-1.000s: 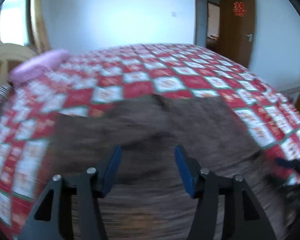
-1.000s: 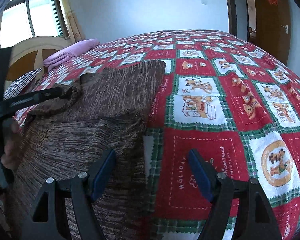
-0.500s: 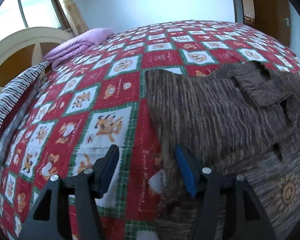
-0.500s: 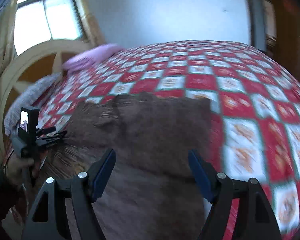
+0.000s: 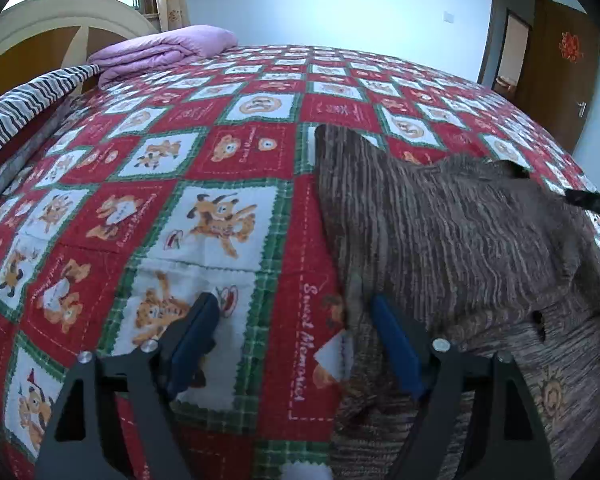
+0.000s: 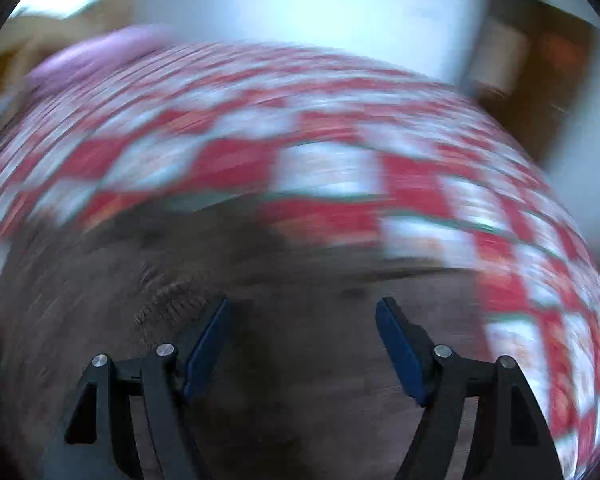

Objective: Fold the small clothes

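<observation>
A small brown knitted garment (image 5: 452, 236) lies spread on the bed with a sleeve folded across its body. My left gripper (image 5: 296, 344) is open and empty, low over the garment's left edge, its right finger over the knit and its left finger over the quilt. In the right wrist view the picture is heavily blurred; the brown garment (image 6: 280, 320) fills the lower part. My right gripper (image 6: 302, 344) is open and empty above it. A dark tip of the right gripper (image 5: 592, 202) shows at the right edge of the left wrist view.
A red, white and green patchwork quilt (image 5: 204, 184) covers the bed. A folded purple blanket (image 5: 164, 50) and a striped cloth (image 5: 24, 104) lie by the curved headboard at the far left. A brown door (image 5: 556, 68) stands at the back right.
My left gripper has come lower and closer to the garment's left edge. My right gripper has swung fast over the garment, blurring its view. Both stay open.
</observation>
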Demonstrator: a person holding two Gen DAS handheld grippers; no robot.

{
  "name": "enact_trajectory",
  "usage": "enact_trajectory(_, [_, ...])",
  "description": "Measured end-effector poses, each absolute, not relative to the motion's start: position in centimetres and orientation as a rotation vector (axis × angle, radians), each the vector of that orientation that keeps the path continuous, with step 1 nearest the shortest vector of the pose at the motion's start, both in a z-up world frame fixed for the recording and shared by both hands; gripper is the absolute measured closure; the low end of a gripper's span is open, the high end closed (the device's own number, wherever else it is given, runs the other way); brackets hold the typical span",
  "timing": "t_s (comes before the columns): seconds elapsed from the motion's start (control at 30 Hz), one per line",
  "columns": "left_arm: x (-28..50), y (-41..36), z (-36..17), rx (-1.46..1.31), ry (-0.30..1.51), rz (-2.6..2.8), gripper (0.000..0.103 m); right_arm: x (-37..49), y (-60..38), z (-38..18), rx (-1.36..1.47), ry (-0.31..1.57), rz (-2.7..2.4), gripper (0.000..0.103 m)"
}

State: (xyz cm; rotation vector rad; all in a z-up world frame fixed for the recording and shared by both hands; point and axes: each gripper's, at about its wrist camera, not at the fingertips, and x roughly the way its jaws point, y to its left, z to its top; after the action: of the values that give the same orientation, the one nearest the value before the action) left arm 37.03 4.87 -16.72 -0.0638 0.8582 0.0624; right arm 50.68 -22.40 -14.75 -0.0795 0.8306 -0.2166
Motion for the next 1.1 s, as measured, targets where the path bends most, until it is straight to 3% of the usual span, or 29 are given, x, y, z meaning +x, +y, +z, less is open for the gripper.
enact_trajectory(0.13, [37.1,4.9,-16.7,-0.070,0.857,0.059,0.018,48.1,-25.0,-13.1,0.039,0.843,-0.075,0.028])
enact_trajectory(0.3, [37.1,4.9,-16.7,-0.074,0.857,0.063,0.016,45.2,-21.3,-14.2,0.144,0.945,0.247,0.028])
enact_trajectory(0.37, [37.0,5.1,-16.8,-0.077,0.857,0.065,0.016,44.8,-19.5,-15.7,0.147,1.004,0.300,0.048])
enact_trajectory(0.43, [37.0,5.1,-16.8,-0.079,0.857,0.067,0.015,44.5,-18.2,-16.9,0.106,1.029,0.294,0.060])
enact_trajectory(0.47, [37.0,5.2,-16.8,-0.079,0.858,0.070,0.015,44.5,-17.8,-17.3,0.090,1.026,0.291,0.075])
enact_trajectory(0.5, [36.9,5.3,-16.8,-0.079,0.859,0.070,0.014,44.2,-17.8,-17.4,0.094,1.012,0.294,0.082])
enact_trajectory(0.53, [36.9,5.3,-16.8,-0.078,0.861,0.070,0.014,43.9,-17.8,-17.3,0.096,0.999,0.296,0.099])
enact_trajectory(0.73, [36.3,5.8,-16.9,-0.078,0.873,0.067,0.009,40.2,-17.8,-14.7,0.044,0.939,0.346,0.099])
enact_trajectory(1.0, [35.7,5.8,-16.7,-0.067,0.875,0.072,0.005,39.1,-19.6,-17.5,0.016,0.928,0.351,0.093])
enact_trajectory(1.03, [35.7,6.0,-16.4,-0.076,0.883,0.064,0.005,38.7,-19.8,-17.2,0.016,0.932,0.353,0.080])
enact_trajectory(1.07, [35.7,6.1,-16.1,-0.077,0.885,0.063,0.005,38.3,-20.2,-16.8,0.013,0.921,0.356,0.057])
enact_trajectory(1.1, [35.5,6.1,-15.4,-0.055,0.857,0.073,0.005,37.8,-20.8,-16.2,0.008,0.889,0.346,0.050])
